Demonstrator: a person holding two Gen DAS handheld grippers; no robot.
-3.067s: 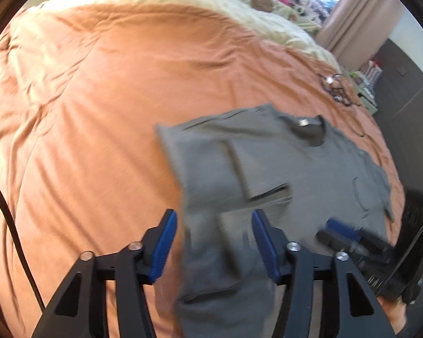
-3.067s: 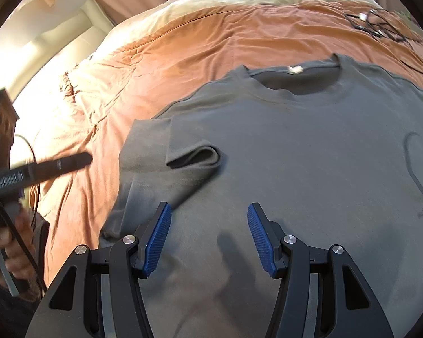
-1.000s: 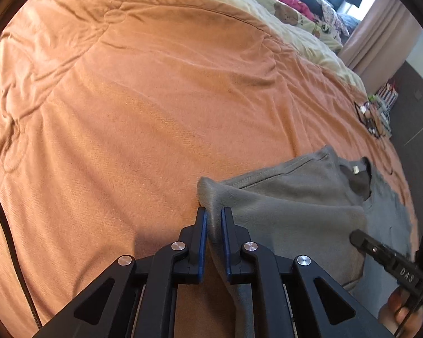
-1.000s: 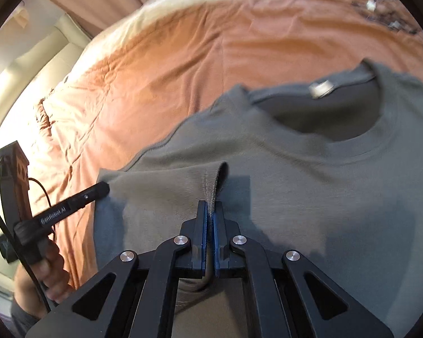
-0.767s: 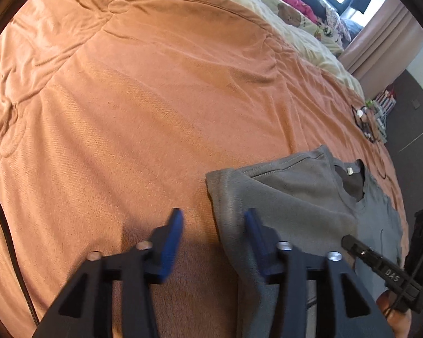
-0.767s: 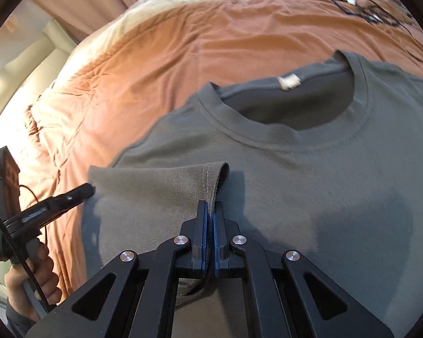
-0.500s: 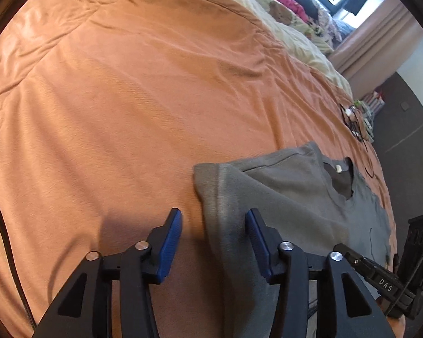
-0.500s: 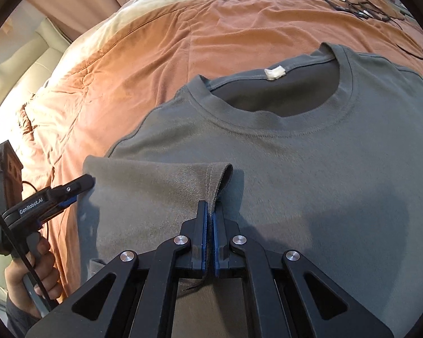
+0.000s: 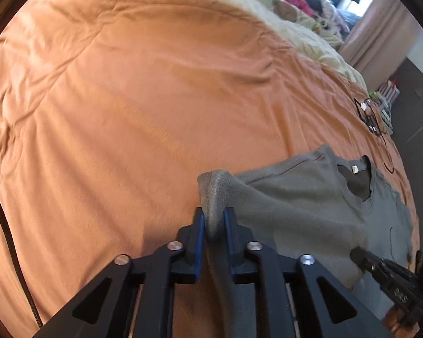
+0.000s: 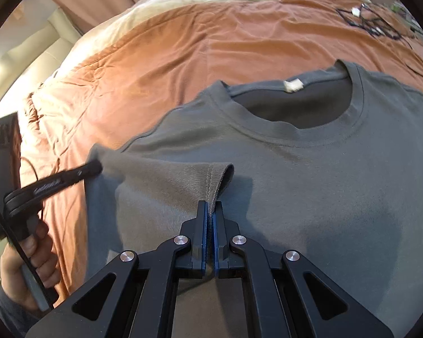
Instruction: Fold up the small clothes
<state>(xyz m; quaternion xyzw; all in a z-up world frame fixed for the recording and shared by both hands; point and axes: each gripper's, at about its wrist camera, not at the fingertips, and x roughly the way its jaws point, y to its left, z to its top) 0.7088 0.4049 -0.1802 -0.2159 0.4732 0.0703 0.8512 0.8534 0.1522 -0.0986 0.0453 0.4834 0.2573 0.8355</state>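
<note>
We see one grey T-shirt [image 10: 310, 174] on an orange bedspread [image 9: 127, 112]. Two grippers: the left gripper [image 9: 214, 225], just closing, pinches its folded side edge; the right gripper [image 10: 210, 219] clamps the sleeve hem. Bare bedspread stretches leftward.

No legible text — (tool lettering blurred).

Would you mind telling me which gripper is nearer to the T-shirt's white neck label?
Right. The right gripper pinches the sleeve hem just below the neck label; the left gripper grips the T-shirt's outer edge.
</note>
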